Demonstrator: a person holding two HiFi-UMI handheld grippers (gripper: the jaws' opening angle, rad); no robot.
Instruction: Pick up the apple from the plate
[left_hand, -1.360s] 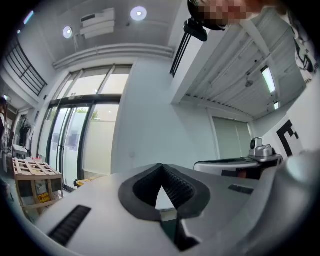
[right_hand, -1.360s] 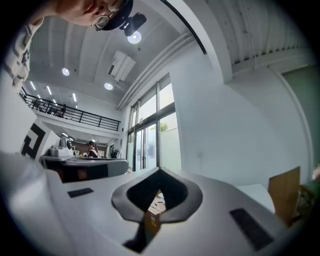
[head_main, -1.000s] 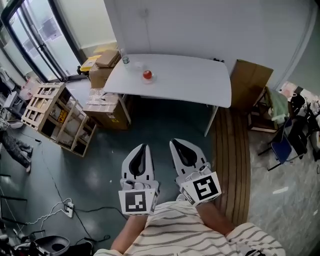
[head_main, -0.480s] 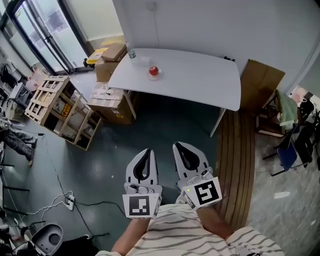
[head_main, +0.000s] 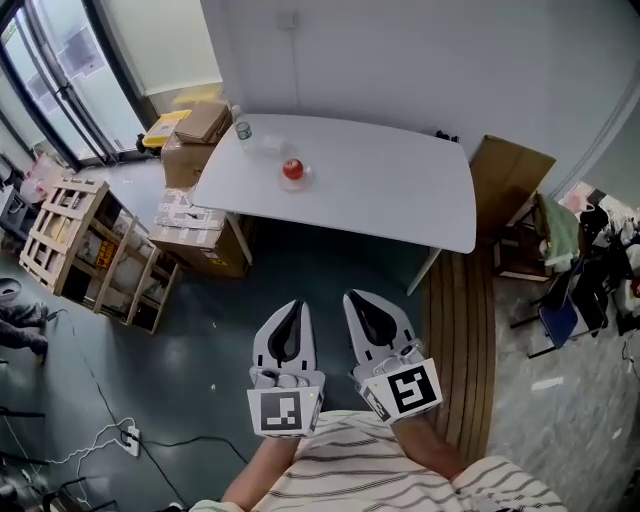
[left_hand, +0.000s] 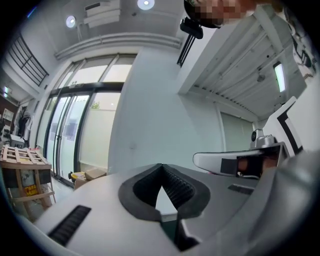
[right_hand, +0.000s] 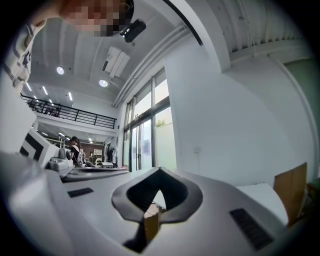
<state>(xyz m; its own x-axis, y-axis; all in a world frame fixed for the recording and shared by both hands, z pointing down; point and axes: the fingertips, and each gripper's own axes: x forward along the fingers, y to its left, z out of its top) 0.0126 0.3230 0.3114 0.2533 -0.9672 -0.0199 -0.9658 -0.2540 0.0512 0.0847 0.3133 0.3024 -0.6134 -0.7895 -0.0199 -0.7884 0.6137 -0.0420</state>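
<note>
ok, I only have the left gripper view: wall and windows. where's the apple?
Observer: head view has the red apple on a clear plate on the white table, toward its left end.
Operator: grippers near it?
Observer: no, the left gripper and right gripper are both over the floor, short of the table.
Operator: right one holding anything?
Observer: no, right gripper view shows its jaws together, empty.

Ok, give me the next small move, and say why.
Probably step closer to the table: the apple sits on its plate far beyond the left gripper and right gripper, both with jaws shut on nothing.
</note>
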